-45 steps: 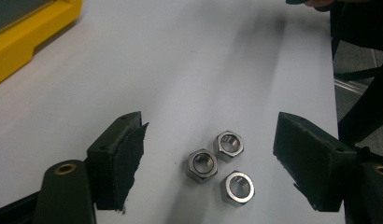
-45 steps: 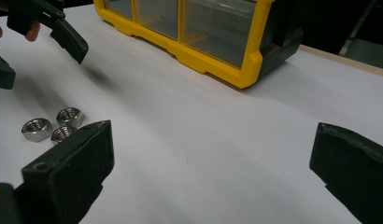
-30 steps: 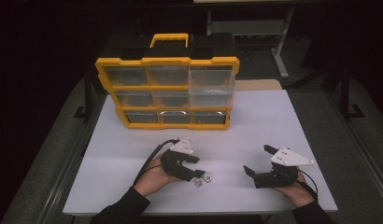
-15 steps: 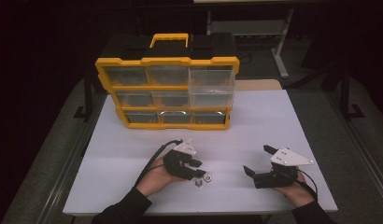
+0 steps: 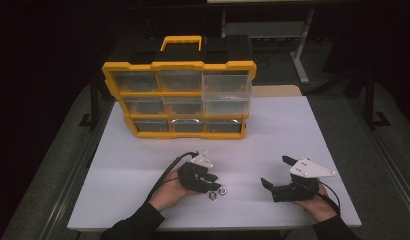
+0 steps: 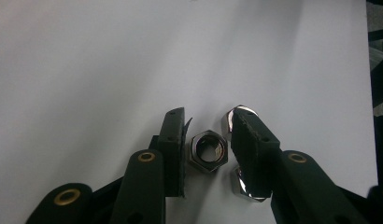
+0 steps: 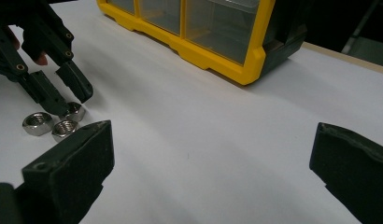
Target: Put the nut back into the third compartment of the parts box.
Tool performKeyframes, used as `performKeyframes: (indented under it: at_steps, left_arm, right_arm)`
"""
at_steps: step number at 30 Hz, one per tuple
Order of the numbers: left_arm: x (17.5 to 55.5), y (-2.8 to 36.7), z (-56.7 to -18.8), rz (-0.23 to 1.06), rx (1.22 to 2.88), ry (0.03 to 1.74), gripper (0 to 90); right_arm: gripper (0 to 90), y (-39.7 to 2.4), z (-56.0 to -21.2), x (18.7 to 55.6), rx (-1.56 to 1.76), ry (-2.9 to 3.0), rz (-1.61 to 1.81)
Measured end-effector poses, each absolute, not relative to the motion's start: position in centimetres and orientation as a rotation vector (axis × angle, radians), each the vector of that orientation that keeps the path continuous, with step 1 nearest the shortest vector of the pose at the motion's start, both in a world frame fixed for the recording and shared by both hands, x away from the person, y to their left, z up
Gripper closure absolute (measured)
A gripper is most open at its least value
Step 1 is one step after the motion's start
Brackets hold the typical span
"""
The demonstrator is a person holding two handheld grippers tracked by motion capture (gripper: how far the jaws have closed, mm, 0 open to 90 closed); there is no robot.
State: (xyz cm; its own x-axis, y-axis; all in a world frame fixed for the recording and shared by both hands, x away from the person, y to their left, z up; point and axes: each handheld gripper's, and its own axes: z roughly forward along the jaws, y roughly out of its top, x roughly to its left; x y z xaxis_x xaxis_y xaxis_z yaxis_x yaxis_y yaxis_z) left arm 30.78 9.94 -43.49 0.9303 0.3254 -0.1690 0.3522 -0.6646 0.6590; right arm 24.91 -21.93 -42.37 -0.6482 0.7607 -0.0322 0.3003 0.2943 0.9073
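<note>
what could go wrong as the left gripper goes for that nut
The left gripper straddles the middle nut, but two other nuts lie right against one jaw. Closing may nudge them away or pinch one too. The nut lies flat and looks smooth, so it might slip out.

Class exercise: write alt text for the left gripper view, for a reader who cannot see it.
A shiny steel hex nut lies flat on a white table between the open black jaws of the left hand-held gripper, not yet gripped. Two more hex nuts peek out from behind the right-hand jaw, one near its tip and one lower down.
</note>
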Motion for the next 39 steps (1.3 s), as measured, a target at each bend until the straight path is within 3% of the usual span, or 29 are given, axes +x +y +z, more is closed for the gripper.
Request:
performKeyframes:
  at_steps: [39]
  left_arm:
    - [30.64, 9.48, -44.16, 0.038, 2.393, 0.467, 69.4]
  right_arm:
    - [0.0, -21.93, -42.36, 24.9, 0.941, 2.107, 1.31]
